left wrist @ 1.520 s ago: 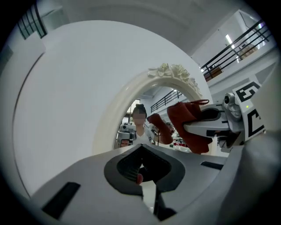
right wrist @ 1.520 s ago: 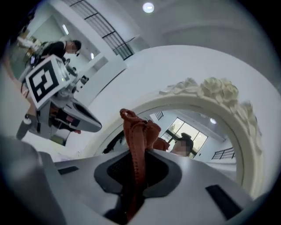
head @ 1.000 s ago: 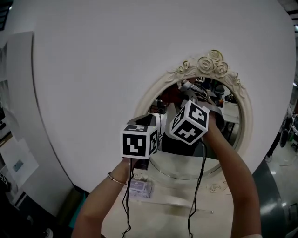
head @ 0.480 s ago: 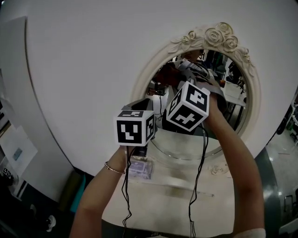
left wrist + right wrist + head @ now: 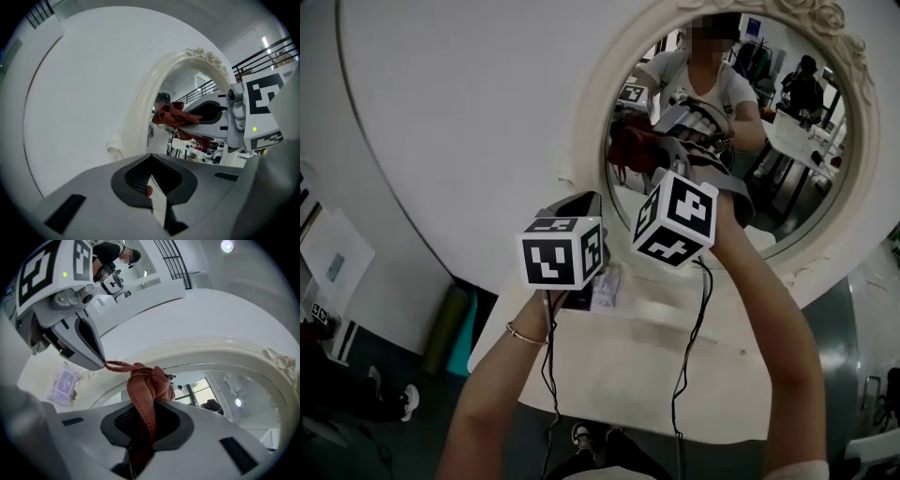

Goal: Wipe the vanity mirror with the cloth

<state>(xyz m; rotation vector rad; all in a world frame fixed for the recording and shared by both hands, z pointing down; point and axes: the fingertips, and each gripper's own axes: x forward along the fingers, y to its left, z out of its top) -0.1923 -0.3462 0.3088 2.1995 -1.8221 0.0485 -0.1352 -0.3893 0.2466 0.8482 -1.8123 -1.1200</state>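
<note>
At the left side of the vanity mirror (image 5: pixel 806 169), just inside its cream frame (image 5: pixel 586 141), the rust-red cloth (image 5: pixel 145 390) is bunched in the right tongs (image 5: pixel 140 432), which are clamped on it. Whether it presses the glass cannot be told. One loop of its hem reaches to the tip of the left tongs (image 5: pixel 152 187), whose jaws are together. Only a reddish speck shows at their seam, so a pinch on the cloth is uncertain. Nearer lies the white counter (image 5: pixel 619 366) with a purple packet (image 5: pixel 63 380). To wipe well, I judge the wad should be flattened on the glass and swept rightward in overlapping passes, with the hard tong tips held off the surface and the ornate rim.
</note>
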